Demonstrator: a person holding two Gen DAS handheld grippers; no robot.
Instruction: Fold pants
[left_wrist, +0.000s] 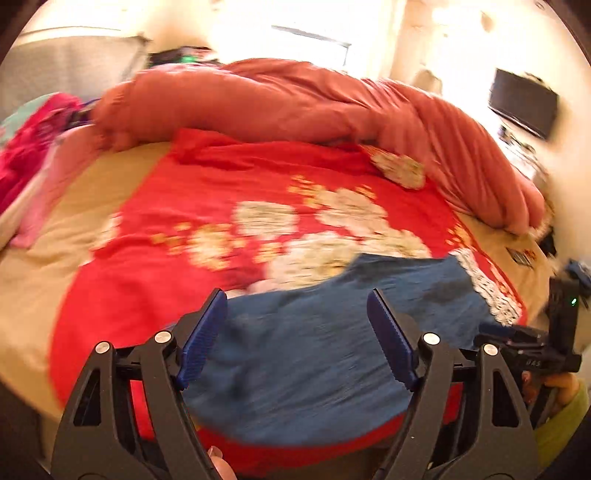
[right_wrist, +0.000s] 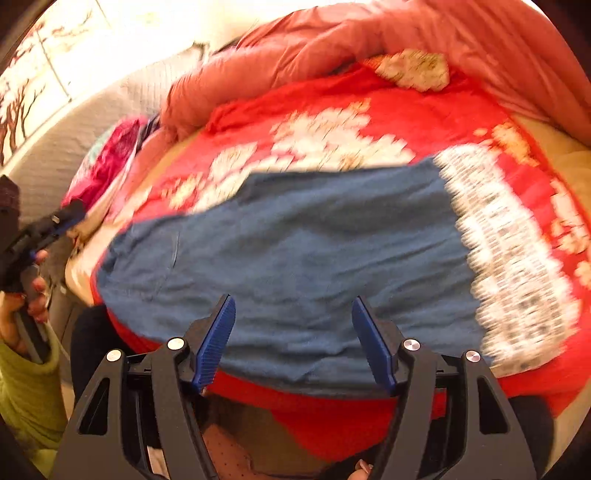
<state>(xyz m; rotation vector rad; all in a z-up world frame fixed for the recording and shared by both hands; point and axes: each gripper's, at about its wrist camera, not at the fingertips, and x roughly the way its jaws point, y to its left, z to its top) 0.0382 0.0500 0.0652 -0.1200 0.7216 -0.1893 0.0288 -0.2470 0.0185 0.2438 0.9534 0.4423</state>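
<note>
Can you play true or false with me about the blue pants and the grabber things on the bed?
1. The blue pants lie on a red flowered blanket. True.
2. The left gripper is squeezing the pants. False: its fingers stand apart with nothing pinched between them.
3. The right gripper is open. True.
4. The pants are hanging in the air. False: they lie flat on the bed.
5. A pinkish-orange duvet is bunched up at the far side of the blanket. True.
6. The person's sleeve is purple. False: it is yellow-green.
</note>
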